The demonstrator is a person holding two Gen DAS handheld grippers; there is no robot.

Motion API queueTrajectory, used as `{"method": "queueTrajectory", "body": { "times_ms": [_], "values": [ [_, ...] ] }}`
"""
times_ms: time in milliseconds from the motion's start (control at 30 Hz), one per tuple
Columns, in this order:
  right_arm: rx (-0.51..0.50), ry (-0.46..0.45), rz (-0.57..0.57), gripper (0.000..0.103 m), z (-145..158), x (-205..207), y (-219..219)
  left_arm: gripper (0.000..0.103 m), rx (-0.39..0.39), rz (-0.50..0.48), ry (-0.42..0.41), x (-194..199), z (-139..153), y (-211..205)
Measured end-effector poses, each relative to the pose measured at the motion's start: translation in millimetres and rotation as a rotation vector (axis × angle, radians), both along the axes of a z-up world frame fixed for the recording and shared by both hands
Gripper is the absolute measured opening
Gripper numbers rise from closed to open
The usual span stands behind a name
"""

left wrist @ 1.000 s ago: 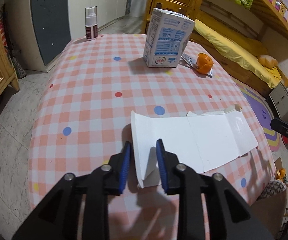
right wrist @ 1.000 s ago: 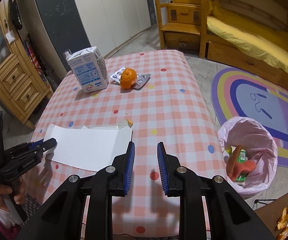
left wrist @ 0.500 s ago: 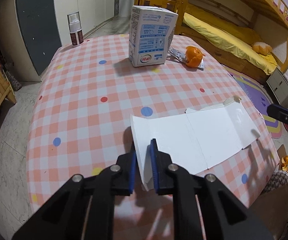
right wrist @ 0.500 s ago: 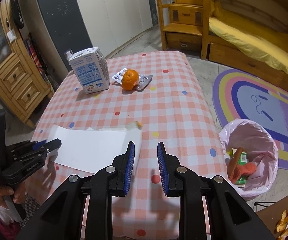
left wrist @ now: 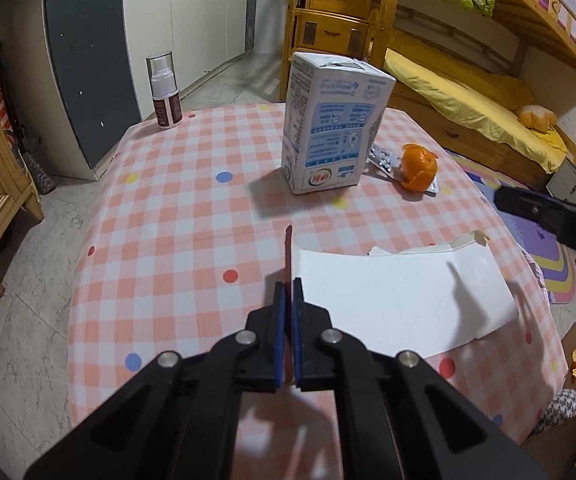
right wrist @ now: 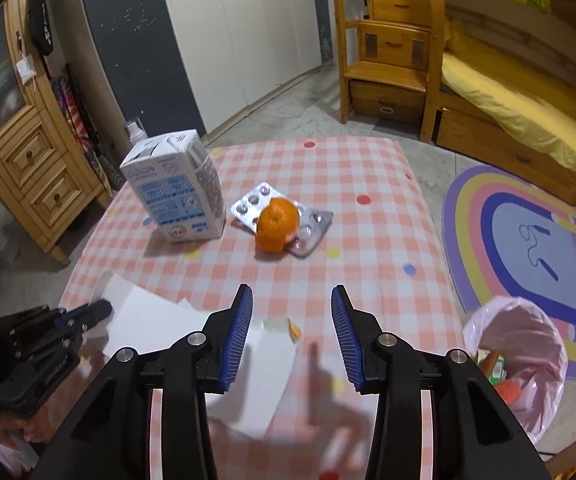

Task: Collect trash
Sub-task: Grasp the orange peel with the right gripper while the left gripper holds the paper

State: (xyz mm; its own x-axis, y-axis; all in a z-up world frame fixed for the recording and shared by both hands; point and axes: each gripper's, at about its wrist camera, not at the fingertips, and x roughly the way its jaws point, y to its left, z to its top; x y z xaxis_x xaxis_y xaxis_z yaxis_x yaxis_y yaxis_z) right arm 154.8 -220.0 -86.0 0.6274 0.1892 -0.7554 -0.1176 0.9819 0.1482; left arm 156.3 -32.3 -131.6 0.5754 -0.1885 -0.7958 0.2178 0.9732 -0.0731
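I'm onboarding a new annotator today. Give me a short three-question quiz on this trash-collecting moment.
1. True or false: the left claw is shut on the flattened white carton sheet.
2. What does the orange peel sit on? A) milk carton B) blister pack C) spray bottle
3. Fill in: the right claw is ____.

Key: 1 true; 2 B; 3 open, its jaws spread above the sheet's far end.
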Motion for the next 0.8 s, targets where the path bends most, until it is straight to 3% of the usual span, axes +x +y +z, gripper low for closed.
{"method": "queueTrajectory", "body": {
  "times_ms": [100, 267, 533, 600, 633, 667, 800],
  "values": [
    [-0.014, -0.003, 0.008, 0.045, -3, 20, 9, 0.001, 0.006, 0.000, 0.009, 8, -3, 0],
    [-0.032, 0.019, 0.013, 0.055, -15, 49, 19, 0.001, 0.000, 0.001, 0.016, 21, -7, 1],
    [-0.064, 0.083, -0.007, 0.055, -28, 73, 33, 0.001, 0.001, -0.006, 0.017, 24, -8, 0],
    [-0.078, 0.097, -0.017, 0.048, -31, 76, 35, 0.001, 0.001, -0.006, 0.017, 24, -8, 1],
    [-0.083, 0.104, -0.020, 0.033, -31, 76, 35, 0.001, 0.000, -0.005, 0.018, 24, -8, 1],
    [-0.079, 0.097, -0.019, 0.027, -29, 73, 34, 0.001, -0.001, -0.005, 0.019, 23, -7, 1],
    [-0.033, 0.033, -0.009, 0.023, -1, 43, 23, 0.001, -0.013, -0.012, 0.008, 16, 0, 2]
  ]
}}
